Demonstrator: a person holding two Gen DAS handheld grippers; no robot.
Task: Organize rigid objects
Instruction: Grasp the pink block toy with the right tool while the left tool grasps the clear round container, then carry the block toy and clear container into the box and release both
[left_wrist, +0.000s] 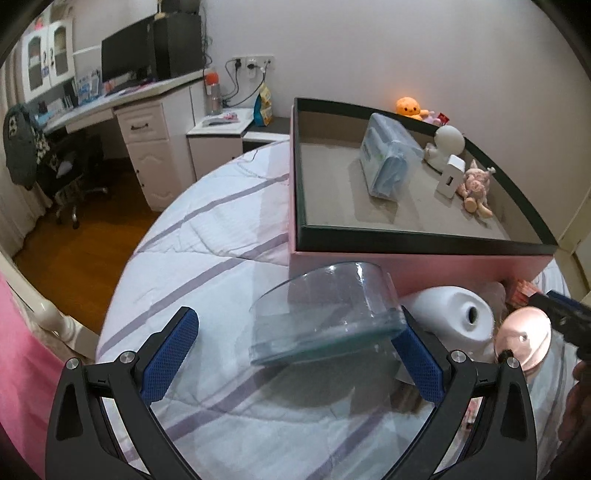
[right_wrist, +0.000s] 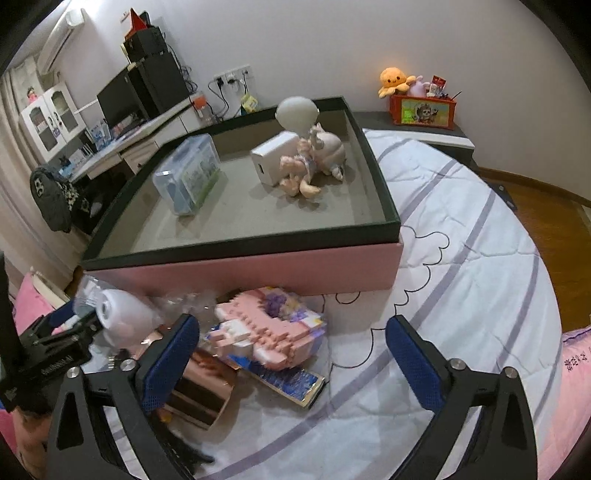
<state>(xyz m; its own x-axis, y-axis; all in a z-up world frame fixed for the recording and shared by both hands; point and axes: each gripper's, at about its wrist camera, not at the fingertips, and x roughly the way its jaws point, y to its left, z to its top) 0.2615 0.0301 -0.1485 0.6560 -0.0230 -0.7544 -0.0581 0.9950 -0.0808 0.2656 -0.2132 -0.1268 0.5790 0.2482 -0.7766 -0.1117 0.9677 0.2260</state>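
A pink box (left_wrist: 406, 264) with a dark rim sits on the bed; it also shows in the right wrist view (right_wrist: 258, 269). Inside lie a clear blue case (left_wrist: 388, 158), a white figure (left_wrist: 445, 146), a white block (left_wrist: 448, 175) and a pink doll (left_wrist: 474, 188). My left gripper (left_wrist: 299, 350) is open, with a clear glass bowl (left_wrist: 325, 314) between its fingers, tilted, its rim against the right pad. My right gripper (right_wrist: 291, 362) is open and empty above a pink brick model (right_wrist: 266, 339) on a flat packet (right_wrist: 291, 384).
In front of the box lie a white round device (left_wrist: 454, 317) and a rose-gold object (left_wrist: 522, 339), seen also in the right wrist view (right_wrist: 203, 391). A desk (left_wrist: 122, 99) and chair (left_wrist: 70, 166) stand left. A red box (right_wrist: 424, 109) with toys stands on a nightstand.
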